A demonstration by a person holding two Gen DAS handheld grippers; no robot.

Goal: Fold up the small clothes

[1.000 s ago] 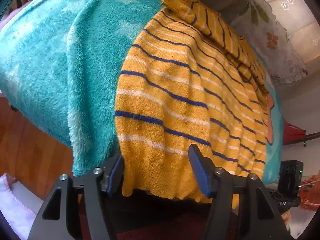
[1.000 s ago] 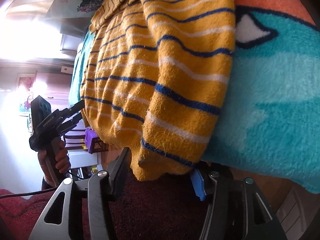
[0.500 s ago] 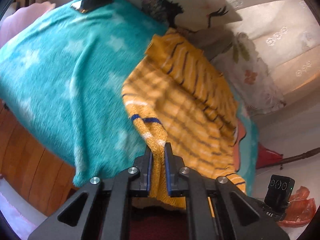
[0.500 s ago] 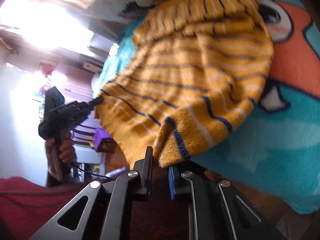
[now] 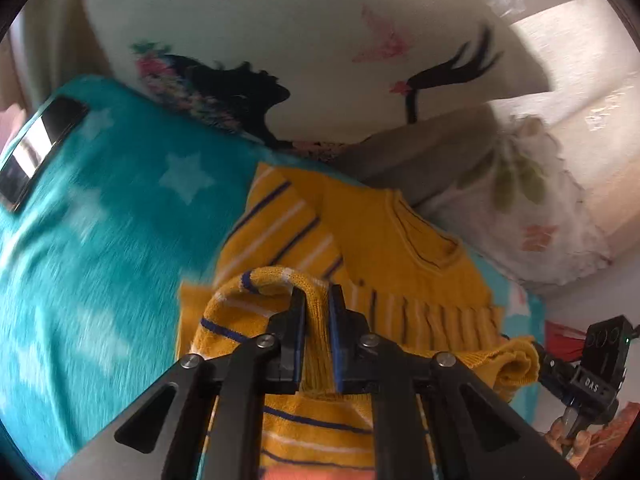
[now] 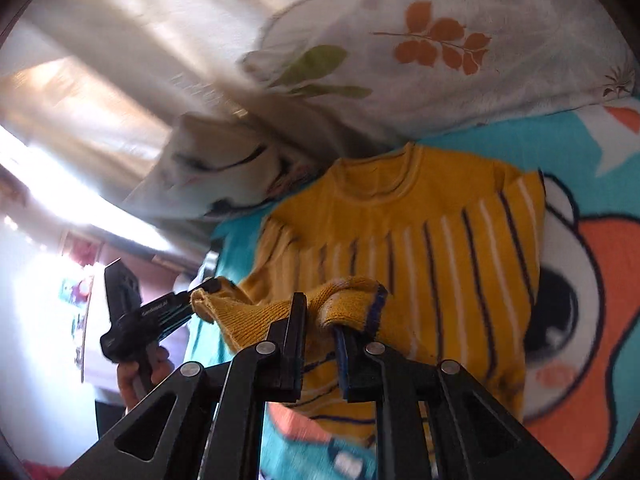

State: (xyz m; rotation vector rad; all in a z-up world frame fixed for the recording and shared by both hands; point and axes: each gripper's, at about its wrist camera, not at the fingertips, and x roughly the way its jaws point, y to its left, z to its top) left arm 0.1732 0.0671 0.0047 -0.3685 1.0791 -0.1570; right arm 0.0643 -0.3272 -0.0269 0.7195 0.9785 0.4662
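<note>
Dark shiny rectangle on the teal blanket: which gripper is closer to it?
Left. The left gripper holds the sweater corner toward the rectangle; the right gripper holds the opposite corner, farther off.

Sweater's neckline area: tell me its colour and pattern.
Plain mustard yellow around the sweater collar, stripes starting below; clearest in the right wrist view.
</note>
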